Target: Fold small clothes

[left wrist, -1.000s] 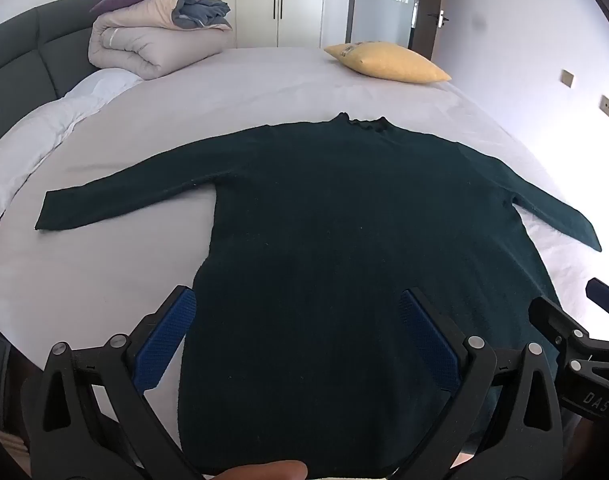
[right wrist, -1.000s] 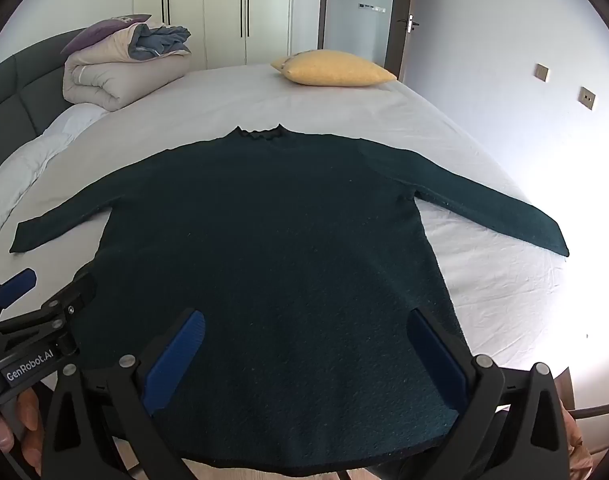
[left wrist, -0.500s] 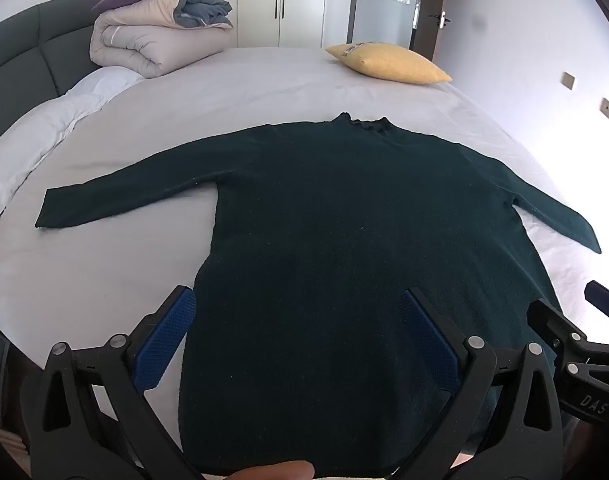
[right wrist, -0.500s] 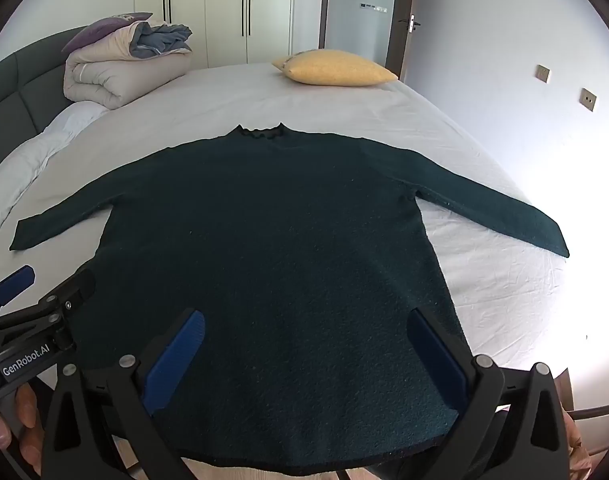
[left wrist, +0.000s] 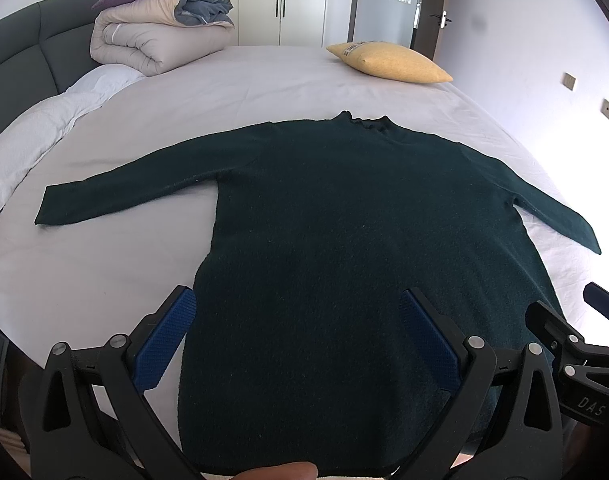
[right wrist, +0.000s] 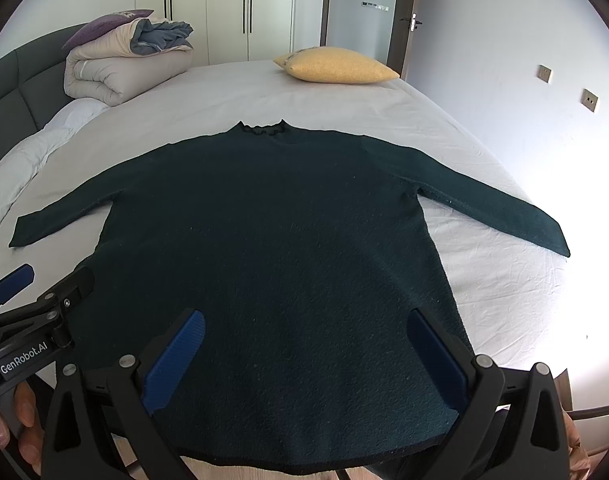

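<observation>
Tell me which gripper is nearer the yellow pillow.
Right, slightly. The right gripper hovers over the sweater hem's right half, the pillow ahead; the left gripper sits further left.

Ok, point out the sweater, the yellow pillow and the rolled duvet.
sweater point(right wrist: 272, 240), right wrist view, middle of the chest.
yellow pillow point(right wrist: 336, 65), right wrist view, centre of its top.
rolled duvet point(left wrist: 152, 42), left wrist view, outer beige roll.
</observation>
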